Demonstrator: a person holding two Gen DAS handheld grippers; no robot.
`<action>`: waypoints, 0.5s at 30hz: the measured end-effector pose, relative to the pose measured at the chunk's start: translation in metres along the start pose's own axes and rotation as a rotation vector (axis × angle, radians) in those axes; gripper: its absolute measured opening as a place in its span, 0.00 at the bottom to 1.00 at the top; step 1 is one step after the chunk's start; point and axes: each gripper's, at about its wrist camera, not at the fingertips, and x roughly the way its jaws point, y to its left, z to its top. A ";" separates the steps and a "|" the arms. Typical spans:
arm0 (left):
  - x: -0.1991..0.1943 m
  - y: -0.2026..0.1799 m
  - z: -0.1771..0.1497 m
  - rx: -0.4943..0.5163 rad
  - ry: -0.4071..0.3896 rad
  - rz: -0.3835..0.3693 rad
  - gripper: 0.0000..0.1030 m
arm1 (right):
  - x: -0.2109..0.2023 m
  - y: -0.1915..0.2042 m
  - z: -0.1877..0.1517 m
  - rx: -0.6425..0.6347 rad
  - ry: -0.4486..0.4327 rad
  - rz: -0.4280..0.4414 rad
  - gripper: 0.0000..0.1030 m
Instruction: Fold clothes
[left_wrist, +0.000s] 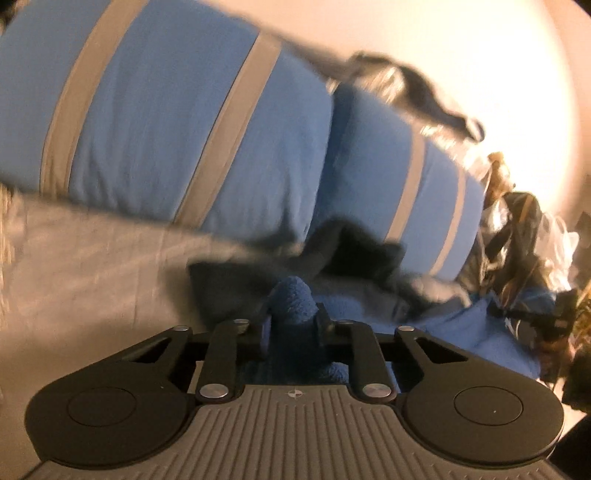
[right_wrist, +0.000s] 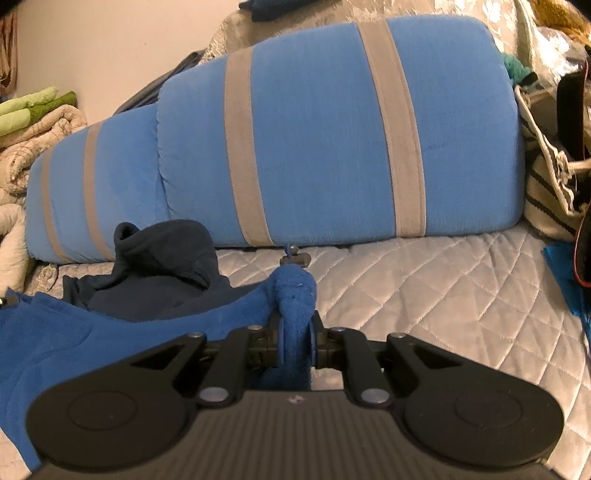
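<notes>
Through the left wrist camera, much is smearing with blur. The left gripper (left_wrist: 291, 325) is clenching a bunched fold of the blue fleece garment (left_wrist: 291, 301), which is poking up between its fingers (left_wrist: 325, 326) and spreading off to their right. Just beyond the fingers, a dark garment (left_wrist: 354, 254) is lying crumpled against the blue cushions (left_wrist: 155, 122) with grey stripes. The grey quilted bed cover (left_wrist: 92, 273) is stretching away to the left.

Through the right wrist camera, the right gripper (right_wrist: 295, 341) is likewise pinching the blue fleece garment (right_wrist: 295, 295), its fingers (right_wrist: 319, 345) closing on a thick fold. The rest of the fleece is draping away to their left over the bed cover (right_wrist: 424, 288). The dark garment (right_wrist: 162, 266) is sitting ahead and left, touching the fleece. A striped bag (right_wrist: 546, 192) is leaning far right.
</notes>
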 end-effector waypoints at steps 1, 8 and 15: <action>-0.002 -0.005 0.004 0.016 -0.017 0.023 0.19 | -0.001 0.000 0.001 -0.001 -0.004 0.002 0.13; 0.014 -0.030 -0.003 0.165 0.032 0.205 0.19 | -0.004 0.002 0.003 -0.006 -0.010 0.002 0.12; -0.012 -0.048 0.009 0.201 -0.091 0.241 0.19 | -0.017 0.009 0.013 -0.031 -0.073 0.008 0.12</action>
